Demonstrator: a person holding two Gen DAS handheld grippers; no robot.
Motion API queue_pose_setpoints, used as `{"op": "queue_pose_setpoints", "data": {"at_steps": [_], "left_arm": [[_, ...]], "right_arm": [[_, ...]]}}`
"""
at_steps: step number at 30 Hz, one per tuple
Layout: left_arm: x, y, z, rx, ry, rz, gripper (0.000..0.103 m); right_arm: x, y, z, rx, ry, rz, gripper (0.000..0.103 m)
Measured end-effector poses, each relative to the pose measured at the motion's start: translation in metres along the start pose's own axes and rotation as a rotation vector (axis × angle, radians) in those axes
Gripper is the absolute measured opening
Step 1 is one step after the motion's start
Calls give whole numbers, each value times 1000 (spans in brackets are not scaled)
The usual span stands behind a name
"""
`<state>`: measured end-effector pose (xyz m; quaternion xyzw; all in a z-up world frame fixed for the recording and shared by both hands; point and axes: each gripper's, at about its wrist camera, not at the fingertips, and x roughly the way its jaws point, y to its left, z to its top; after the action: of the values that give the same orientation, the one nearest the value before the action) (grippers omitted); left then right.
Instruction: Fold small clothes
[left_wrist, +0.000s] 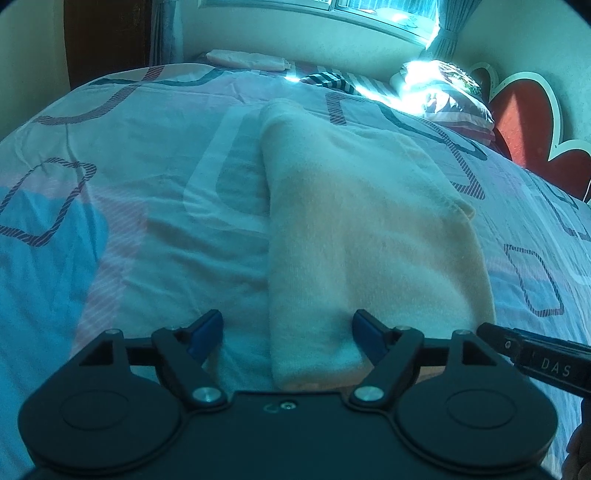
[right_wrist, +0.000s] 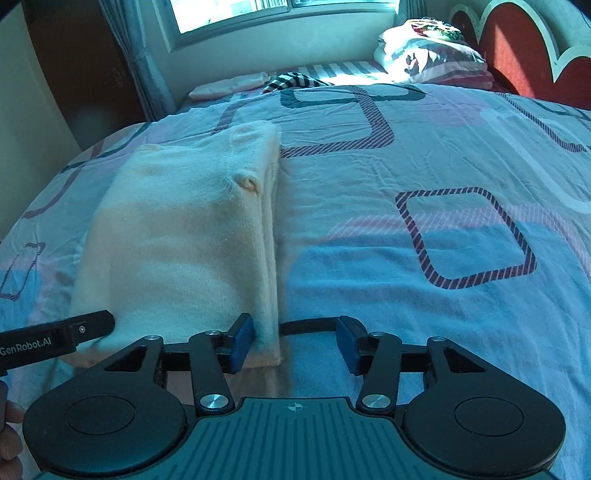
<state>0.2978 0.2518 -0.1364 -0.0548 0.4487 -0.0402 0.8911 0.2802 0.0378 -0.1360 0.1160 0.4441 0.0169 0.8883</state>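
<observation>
Cream sweater (left_wrist: 369, 229) lies folded between open tongs (left_wrist: 288, 332).

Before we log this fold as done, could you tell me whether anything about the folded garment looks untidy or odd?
Mostly neat: the cream sweater lies folded on the bedspread. One oddity: a small puckered bump near its right edge, where the knit bunches up instead of lying flat.

Fuzzy matt knit sweater (right_wrist: 177, 236); smooth printed cotton bedsheet (right_wrist: 406, 295); matt black plastic claw (right_wrist: 295, 341).
</observation>
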Motion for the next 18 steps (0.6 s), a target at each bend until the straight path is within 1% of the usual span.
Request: {"op": "queue_pose_setpoints", "data": {"at_steps": [1,4,6,8,11,12,14,18], "left_arm": [[1,-1,1,4,4,8,79],[1,-3,3,-1,19,34,83],[1,-5,4,-2,33,61,87],[1,-9,5,4,37,91,88],[-1,-14,5,21,34,119,88],[-2,-16,5,23,34,125,86],[-4,-17,4,14,31,133,86],[-7,-21,4,16,28,165,86]], "right_arm": [[1,0,0,-5,0,-14,52],[5,4,0,-36,-7,-65,61],[7,2,0,-27,-5,-67,61],[8,0,2,-17,1,-66,61],[10,-4,3,-10,0,-59,62],[10,-5,3,-7,3,-56,62],[9,-2,5,-33,7,-64,62],[10,-1,5,-65,9,-70,72]]}}
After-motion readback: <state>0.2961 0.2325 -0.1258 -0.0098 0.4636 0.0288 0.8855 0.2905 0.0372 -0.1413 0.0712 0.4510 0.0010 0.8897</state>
